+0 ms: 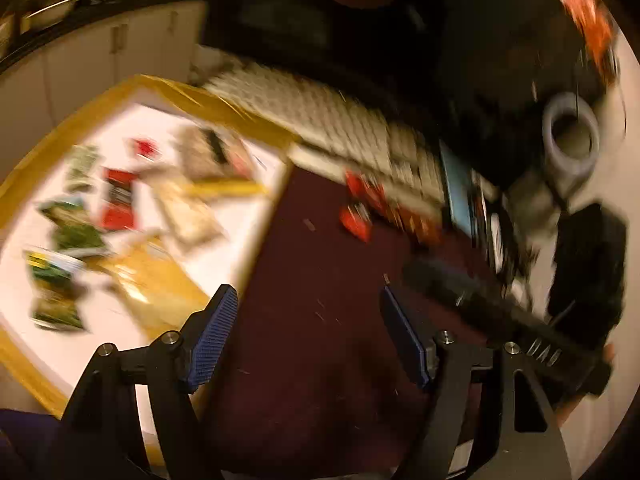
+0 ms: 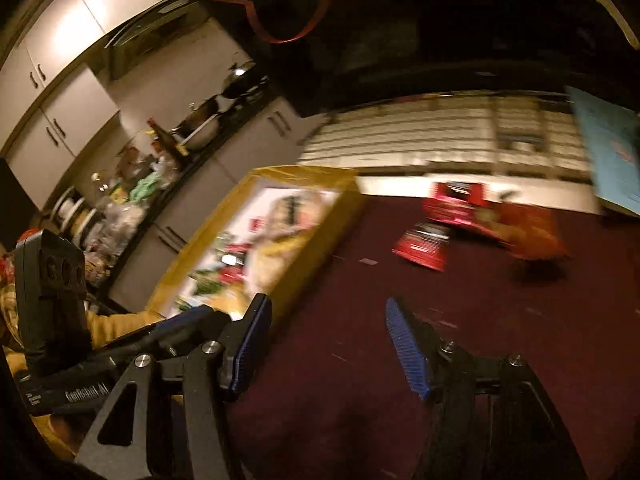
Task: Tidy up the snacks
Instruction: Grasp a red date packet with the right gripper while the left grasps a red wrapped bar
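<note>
Both pictures are blurred, so small things cannot be told well.

The left gripper (image 1: 308, 332) is seen wide open, and nothing is held between its blue pads (image 1: 210, 336). The right gripper (image 2: 326, 344) is open too, and nothing is held there either. Only dark red carpet (image 1: 320, 280) is seen under both of them.

A low box with yellow walls (image 1: 224, 110) is seen ahead and to the left of the left gripper. Many snack packs (image 1: 118, 200) are lying in it, red ones and green ones, mixed up. From the right gripper the same box (image 2: 316, 236) is also seen ahead and to the left.

Some red snack packs (image 2: 424, 250) are lying on the carpet, ahead of the right gripper and a bit to its right, well apart from it. They are close to a white wall panel (image 2: 420, 136). In the left view the red packs (image 1: 356, 218) are ahead and a little right.

It looks like a fetching step: more snacks are to be picked off the floor. Next, an open gripper should be brought over one red pack and shut on it.

The nearest red pack looks tilted, with its long side running left to right across the right gripper's view, but this cannot be told for sure through the blur.
</note>
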`<state>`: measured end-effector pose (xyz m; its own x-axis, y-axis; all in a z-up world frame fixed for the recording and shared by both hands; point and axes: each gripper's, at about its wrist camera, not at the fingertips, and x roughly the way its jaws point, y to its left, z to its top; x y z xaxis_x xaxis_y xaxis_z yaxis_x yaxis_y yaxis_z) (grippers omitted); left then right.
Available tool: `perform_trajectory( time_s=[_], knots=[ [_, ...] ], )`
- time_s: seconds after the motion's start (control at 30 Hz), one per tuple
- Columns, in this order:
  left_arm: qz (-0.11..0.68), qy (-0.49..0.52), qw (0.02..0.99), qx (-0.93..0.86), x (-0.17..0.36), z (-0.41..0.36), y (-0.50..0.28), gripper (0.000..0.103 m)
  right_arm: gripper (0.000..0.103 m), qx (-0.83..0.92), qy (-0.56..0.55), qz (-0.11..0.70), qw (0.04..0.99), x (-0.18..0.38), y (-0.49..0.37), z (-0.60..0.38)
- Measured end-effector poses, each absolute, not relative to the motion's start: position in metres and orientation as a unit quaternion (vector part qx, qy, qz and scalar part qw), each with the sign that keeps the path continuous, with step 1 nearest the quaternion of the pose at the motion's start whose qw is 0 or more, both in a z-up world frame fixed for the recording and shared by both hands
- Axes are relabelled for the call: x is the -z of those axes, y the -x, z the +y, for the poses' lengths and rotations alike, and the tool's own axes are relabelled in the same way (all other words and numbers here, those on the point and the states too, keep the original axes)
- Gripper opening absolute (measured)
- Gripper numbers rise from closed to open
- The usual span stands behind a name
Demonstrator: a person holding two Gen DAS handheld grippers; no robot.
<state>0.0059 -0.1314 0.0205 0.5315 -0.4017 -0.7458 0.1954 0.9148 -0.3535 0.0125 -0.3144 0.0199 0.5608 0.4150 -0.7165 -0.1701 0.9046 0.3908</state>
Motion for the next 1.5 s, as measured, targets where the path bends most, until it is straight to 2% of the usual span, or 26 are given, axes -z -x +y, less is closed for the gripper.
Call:
perform_trajectory(
  time_s=[0.13,0.33,0.47,0.53,0.57,0.67,0.87,1.0,1.2,1.4,1.5],
  knots=[
    [0.457,0.07,0.871,0.167,-0.01,-0.162,0.001,0.073,0.062,-0.12,-0.142,0.44,0.878,-0.018,-0.024,-0.358],
    [0.469,0.067,0.866,0.161,-0.003,-0.17,0.002,0.073,0.062,-0.045,-0.165,0.464,0.869,-0.005,-0.081,-0.405],
    [0.473,0.07,0.864,0.156,-0.002,-0.171,0.0,0.073,0.061,-0.021,-0.142,0.501,0.854,0.015,-0.117,-0.409],
    [0.471,0.066,0.865,0.157,-0.003,-0.174,-0.002,0.073,0.049,-0.024,-0.142,0.514,0.846,0.025,-0.12,-0.41],
    [0.471,0.062,0.866,0.158,-0.004,-0.175,-0.003,0.073,0.036,-0.03,-0.142,0.512,0.847,0.025,-0.117,-0.409],
    [0.475,0.049,0.864,0.158,-0.002,-0.18,-0.008,0.073,0.031,-0.039,-0.151,0.501,0.851,0.019,-0.097,-0.411],
    [0.481,-0.01,0.856,0.187,-0.003,-0.212,-0.02,0.073,0.03,-0.03,-0.178,0.446,0.877,0.003,-0.025,-0.436],
    [0.486,-0.1,0.844,0.203,0.0,-0.25,-0.047,0.073,0.03,-0.009,-0.177,0.408,0.896,-0.008,0.01,-0.441],
    [0.445,-0.21,0.837,0.241,-0.008,-0.292,-0.082,0.073,0.03,-0.007,-0.142,0.397,0.907,0.003,0.027,-0.436],
    [0.422,-0.236,0.827,0.287,0.0,-0.323,-0.134,0.073,0.03,-0.027,-0.168,0.386,0.907,0.008,0.029,-0.444],
    [0.442,-0.225,0.802,0.332,0.006,-0.338,-0.154,0.073,0.03,-0.036,-0.178,0.392,0.902,0.011,0.026,-0.446]
  ],
)
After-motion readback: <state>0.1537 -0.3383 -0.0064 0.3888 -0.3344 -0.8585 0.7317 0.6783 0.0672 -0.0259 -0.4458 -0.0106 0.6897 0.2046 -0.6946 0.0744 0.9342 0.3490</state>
